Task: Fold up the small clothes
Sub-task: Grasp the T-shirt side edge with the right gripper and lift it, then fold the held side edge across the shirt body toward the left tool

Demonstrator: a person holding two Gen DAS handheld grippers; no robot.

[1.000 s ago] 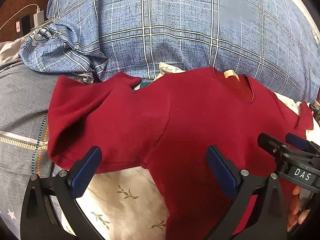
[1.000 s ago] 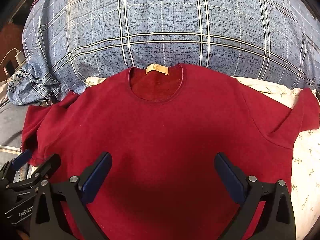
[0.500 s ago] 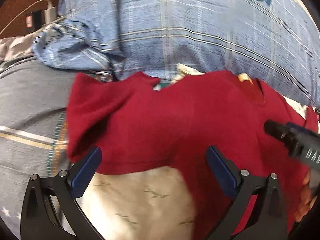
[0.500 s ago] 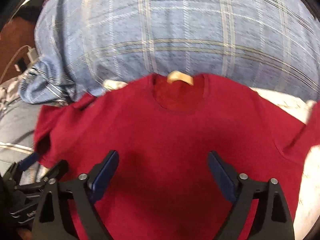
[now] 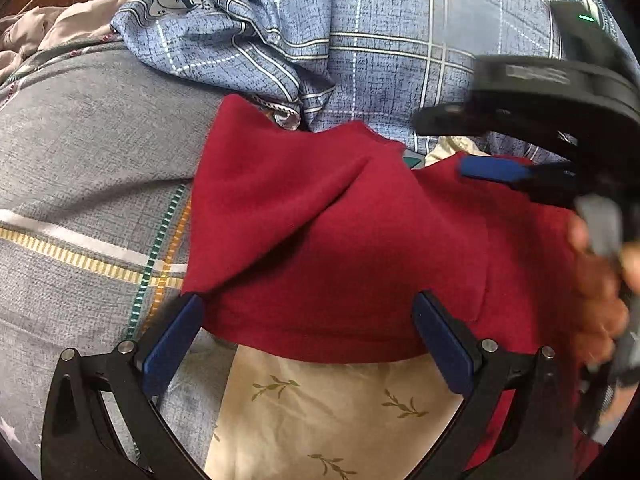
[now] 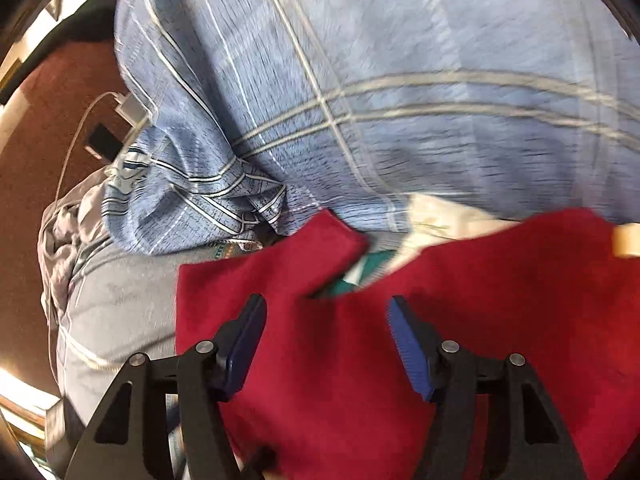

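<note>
A dark red small shirt [image 5: 340, 240] lies spread on the bed, its left sleeve [image 5: 260, 192] rumpled toward the grey blanket. My left gripper [image 5: 308, 320] is open, its blue pads at the sleeve's near hem, holding nothing. My right gripper [image 6: 324, 320] is open above the sleeve [image 6: 280, 280] near the shoulder, empty; it also shows in the left wrist view [image 5: 520, 152], hovering over the shirt at the right. The tan neck label [image 6: 626, 240] shows at the right edge.
A blue plaid pillow [image 5: 400, 40] lies behind the shirt. A grey striped blanket [image 5: 80, 160] is at the left. A cream leaf-print sheet [image 5: 340, 408] lies under the shirt. A charger and cable [image 6: 128, 108] lie at the far left by the brown headboard.
Both grippers have swung left toward the shirt's left sleeve. The right gripper has crossed over the shirt body to the sleeve and its jaws are narrower. The shirt has not moved.
</note>
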